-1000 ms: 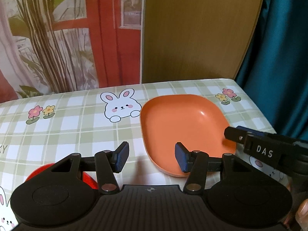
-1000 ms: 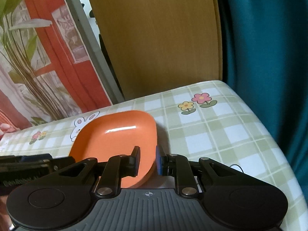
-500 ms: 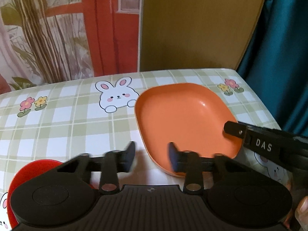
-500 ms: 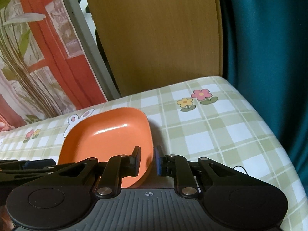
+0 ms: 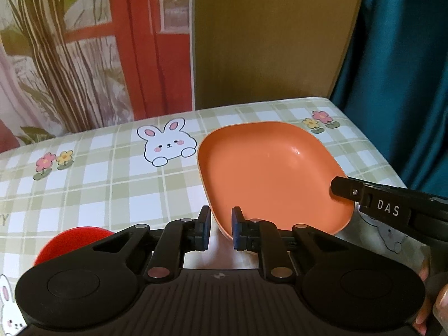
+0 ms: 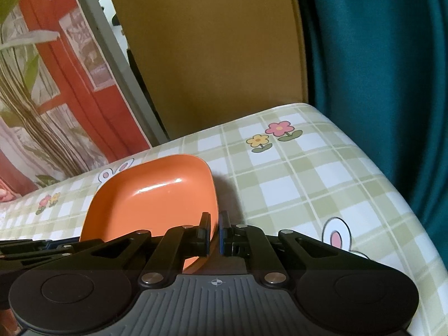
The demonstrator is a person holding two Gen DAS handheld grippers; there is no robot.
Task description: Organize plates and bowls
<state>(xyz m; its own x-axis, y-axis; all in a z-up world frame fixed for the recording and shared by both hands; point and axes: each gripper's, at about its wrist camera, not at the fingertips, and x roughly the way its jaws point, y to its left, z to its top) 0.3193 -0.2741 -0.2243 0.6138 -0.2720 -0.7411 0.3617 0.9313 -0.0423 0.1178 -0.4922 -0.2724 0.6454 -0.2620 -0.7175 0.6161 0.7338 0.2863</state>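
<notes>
Checked cloth covers the table (image 5: 112, 173); the orange plate (image 5: 268, 173) sits near its far right corner, pinched at 2 edges by the left gripper (image 5: 221, 228) and right gripper (image 6: 214, 233), jaws just closed. It should be lifted level.

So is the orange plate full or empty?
Empty. The orange plate shows only its bare glossy inside in both views.

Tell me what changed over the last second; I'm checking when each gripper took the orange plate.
The left gripper has just been closing, from wide open to narrow, its jaws now straddling the orange plate's near rim. The right gripper has closed the rest of the way onto the plate's right rim. The plate, red dish and table stayed put.
</notes>
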